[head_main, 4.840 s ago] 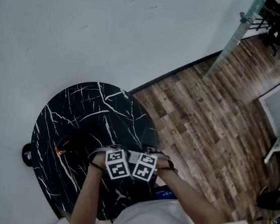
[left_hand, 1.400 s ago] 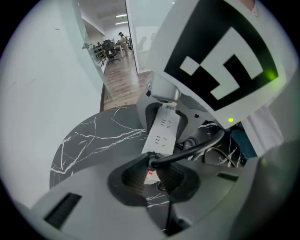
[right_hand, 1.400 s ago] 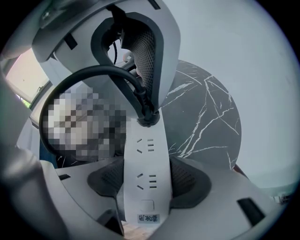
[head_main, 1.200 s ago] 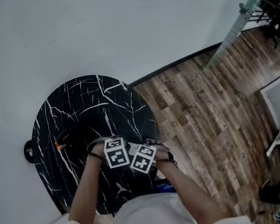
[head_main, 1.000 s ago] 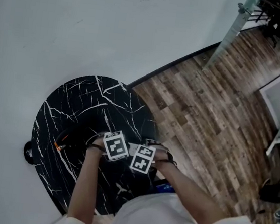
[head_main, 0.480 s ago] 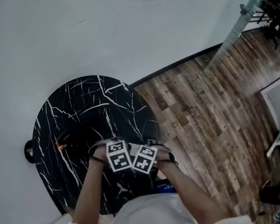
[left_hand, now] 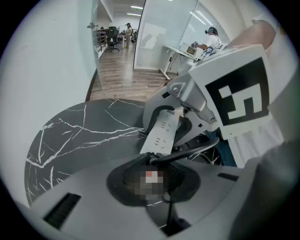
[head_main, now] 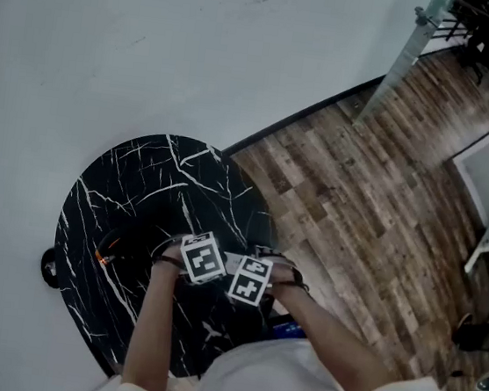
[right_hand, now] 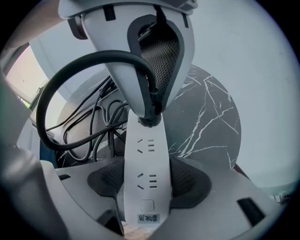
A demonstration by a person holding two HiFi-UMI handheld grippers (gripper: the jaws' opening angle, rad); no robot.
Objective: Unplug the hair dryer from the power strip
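Observation:
In the right gripper view my right gripper [right_hand: 146, 187] is shut on the near end of a white power strip [right_hand: 144, 159], which lies flat between its pads. At the strip's far end a dark plug [right_hand: 149, 117] sits against the last socket. My left gripper [left_hand: 152, 176] comes down from above and is shut on that plug [left_hand: 140, 171]. The plug's black cord [right_hand: 51, 89] loops away to the left. The left gripper view shows the strip [left_hand: 161, 133] running away from the plug. In the head view both grippers [head_main: 203, 259] [head_main: 250, 280] stand side by side over the table's near edge, hiding strip and plug.
A round black marble table [head_main: 139, 186] stands against a white wall [head_main: 158, 38]. A dark shape with an orange spot [head_main: 100, 257] lies at the table's left. Several black cords [right_hand: 96, 122] are bunched left of the strip. Wooden floor [head_main: 376, 206] spreads to the right.
My left gripper's marker cube has shifted slightly back and forth over the same spot. The right gripper has stayed where it was. Both grips are unchanged.

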